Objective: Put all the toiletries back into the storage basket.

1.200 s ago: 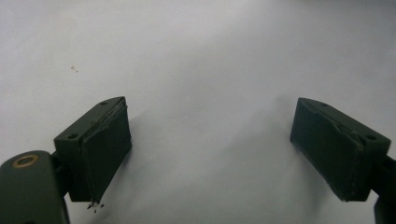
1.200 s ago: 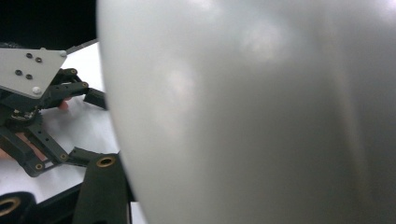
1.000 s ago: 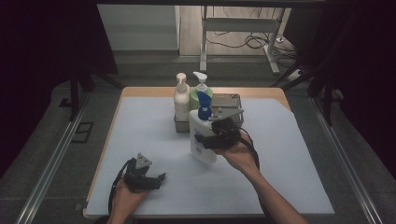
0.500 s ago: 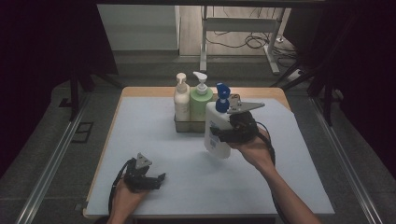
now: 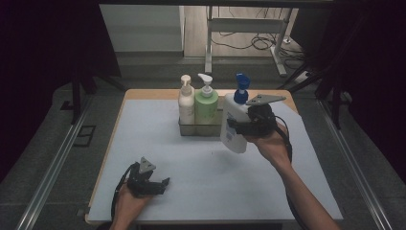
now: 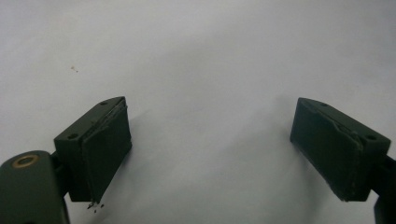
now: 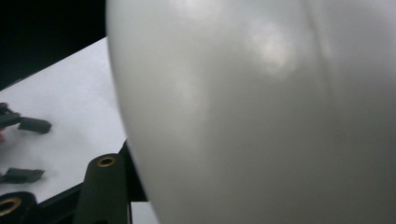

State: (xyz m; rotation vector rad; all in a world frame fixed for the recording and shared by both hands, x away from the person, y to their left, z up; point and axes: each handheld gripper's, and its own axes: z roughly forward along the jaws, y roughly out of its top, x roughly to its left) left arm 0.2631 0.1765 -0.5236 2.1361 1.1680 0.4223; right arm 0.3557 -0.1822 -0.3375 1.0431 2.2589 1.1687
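Since the earlier frames, the right gripper has carried the white bottle with a blue pump rightward and upward, off the table, beside the holder. Its jaws pinch the bottle's body. The left gripper rests on the table, jaws spread wide, holding nothing.

Two black grippers with brass screws, grey three-cornered plates, black cables

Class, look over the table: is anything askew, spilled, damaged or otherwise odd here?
Nothing is spilled or broken. The white bottle with the blue pump is off the table, upright in the right gripper, beside the tray where two other bottles stand upright. The left gripper rests open on the mat.
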